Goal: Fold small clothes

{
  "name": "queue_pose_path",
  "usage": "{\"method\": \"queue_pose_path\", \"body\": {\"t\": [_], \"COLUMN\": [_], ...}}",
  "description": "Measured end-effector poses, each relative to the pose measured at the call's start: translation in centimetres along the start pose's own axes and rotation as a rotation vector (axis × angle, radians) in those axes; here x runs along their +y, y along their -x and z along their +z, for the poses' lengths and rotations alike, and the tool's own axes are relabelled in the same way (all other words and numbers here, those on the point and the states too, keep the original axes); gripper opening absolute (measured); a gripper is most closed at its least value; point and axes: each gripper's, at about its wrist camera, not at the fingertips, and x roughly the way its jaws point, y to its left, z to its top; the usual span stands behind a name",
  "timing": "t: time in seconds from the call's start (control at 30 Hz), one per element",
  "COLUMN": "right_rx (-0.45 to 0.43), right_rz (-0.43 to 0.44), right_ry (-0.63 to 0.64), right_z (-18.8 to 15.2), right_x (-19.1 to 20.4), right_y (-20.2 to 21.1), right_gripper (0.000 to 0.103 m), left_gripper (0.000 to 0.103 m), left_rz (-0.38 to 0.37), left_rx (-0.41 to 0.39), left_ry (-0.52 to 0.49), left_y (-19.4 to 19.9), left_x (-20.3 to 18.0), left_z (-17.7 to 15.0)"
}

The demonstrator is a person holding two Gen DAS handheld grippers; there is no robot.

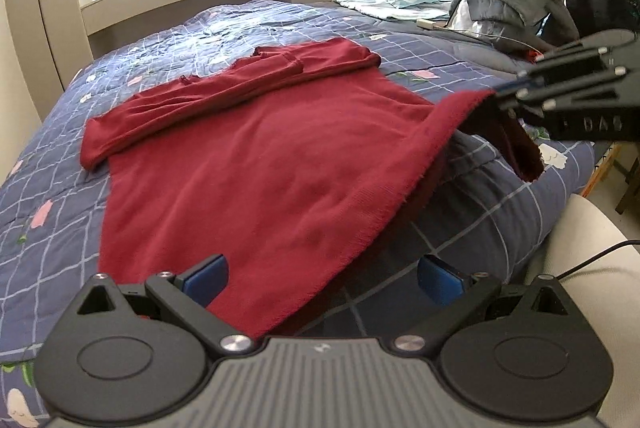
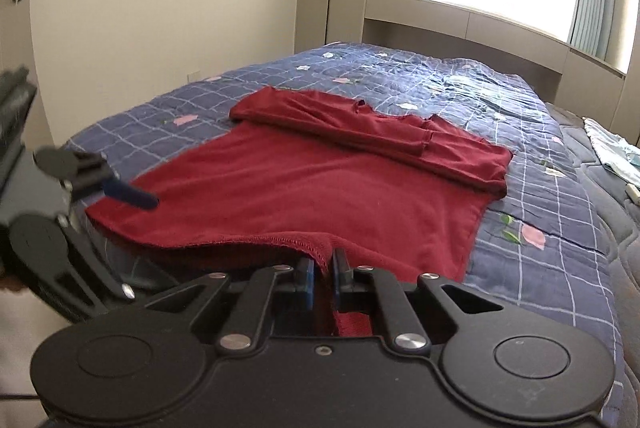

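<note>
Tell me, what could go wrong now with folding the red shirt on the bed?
1. Only the right gripper pinches the hem of the red shirt; the left gripper is open with nothing gripped. Lifting by one corner could drag the shirt crooked.
2. The pinch holds just the thin edge, so the cloth might slip out.
3. The sleeves are already folded across the top; a hard pull could undo them or slide the shirt toward the edge of the bed.

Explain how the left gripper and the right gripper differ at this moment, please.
The left gripper stands open; the right gripper is shut. The left gripper holds nothing and hovers over the near hem of the red garment; the right gripper pinches that hem and lifts it. Both have black bodies and blue pads.
</note>
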Motion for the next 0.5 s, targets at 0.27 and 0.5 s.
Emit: {"method": "queue_pose_path", "body": {"t": [0.27, 0.5], "right_rx": [-0.011, -0.016], "right_rz": [0.009, 0.000], "right_ry": [-0.019, -0.037], "right_z": [0.6, -0.2], "right_x": [-0.4, -0.5], "right_y": [0.5, 1.1], "right_gripper": [0.009, 0.009], "left_gripper": [0.100, 0.075], "left_rz": [0.129, 0.268], "left_rx": [0.049, 0.054], "left_ry": [0.028, -0.033], "left_y": [-1.9, -1.8], "left_x": [0.9, 3.1], "left_z": [-0.3, -1.9]}}
